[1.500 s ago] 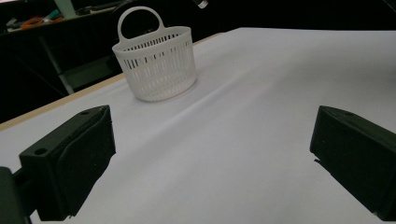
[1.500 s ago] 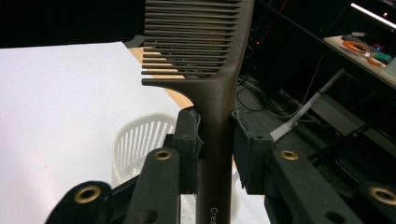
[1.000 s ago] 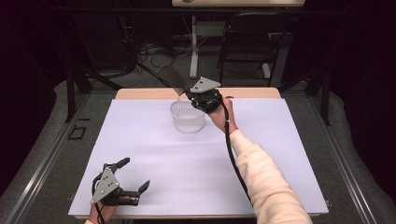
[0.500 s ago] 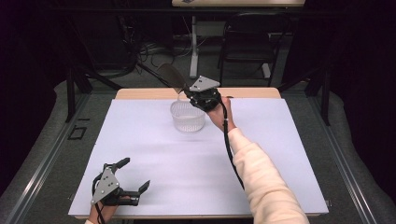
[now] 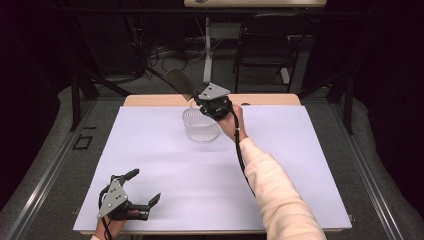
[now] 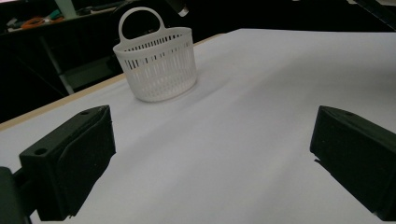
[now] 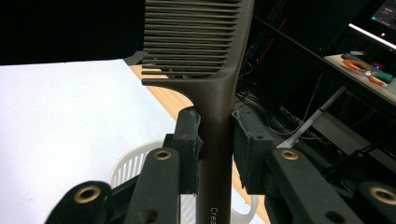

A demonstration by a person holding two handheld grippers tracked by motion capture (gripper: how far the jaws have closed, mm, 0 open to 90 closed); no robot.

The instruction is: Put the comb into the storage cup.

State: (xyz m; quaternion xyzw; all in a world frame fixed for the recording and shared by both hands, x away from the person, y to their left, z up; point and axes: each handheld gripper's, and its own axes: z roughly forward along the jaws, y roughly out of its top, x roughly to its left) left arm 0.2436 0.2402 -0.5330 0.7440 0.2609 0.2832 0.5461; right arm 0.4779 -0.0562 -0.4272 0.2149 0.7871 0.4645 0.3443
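Your right gripper (image 7: 217,154) clamps the comb (image 7: 205,56), held over the basket (image 5: 200,125); drop-in is left. Left gripper (image 5: 135,192) sits open, empty.

comb (image 7: 219,93): dark brown matt plastic, smooth | basket (image 6: 156,65): white slatted plastic, slight sheen | table cover (image 5: 165,165): pale matt sheet | table edge (image 5: 150,100): wood
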